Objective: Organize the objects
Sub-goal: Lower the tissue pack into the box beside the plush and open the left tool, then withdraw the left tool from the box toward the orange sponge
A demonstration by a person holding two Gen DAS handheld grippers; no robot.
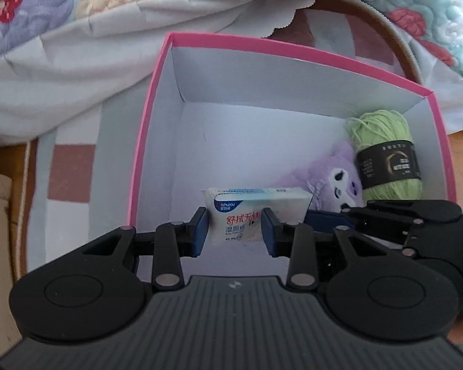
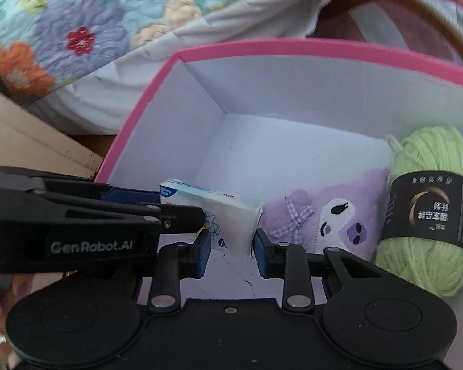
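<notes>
Inside a pink-rimmed box (image 1: pixel 152 92), held just above the white floor at its near side: a wipes pack (image 1: pixel 247 212), clamped between the left tongs (image 1: pixel 234 231) across its printed face and the right tongs (image 2: pixel 231 248) across one end. Both tongs drawn in tight on the pack, blue pads pressing its film. Soft and light by the look of it, a slick plastic wrap that dents under the pads and could slip if squeezed at a corner; best gripped across the flat middle, as now, not by the crimped seam. Legible on the pack: a blue badge reading "ishurou", red Chinese characters, and "湿厕纸" beneath; smaller print too fine to read. Already lying in the box, at its right: a purple plush (image 2: pixel 330 219) with a gingham bow, and touching it a skein of green yarn (image 2: pixel 429 215) in a black band with a gold ring and Chinese lettering, seen upside down. Printed on the left tongs' body in the right view: "GenRobot.AI". Behind the box, a floral quilt (image 1: pixel 61 3) and grey sheet. Pack judged about ready to be set down beside the plush.
</notes>
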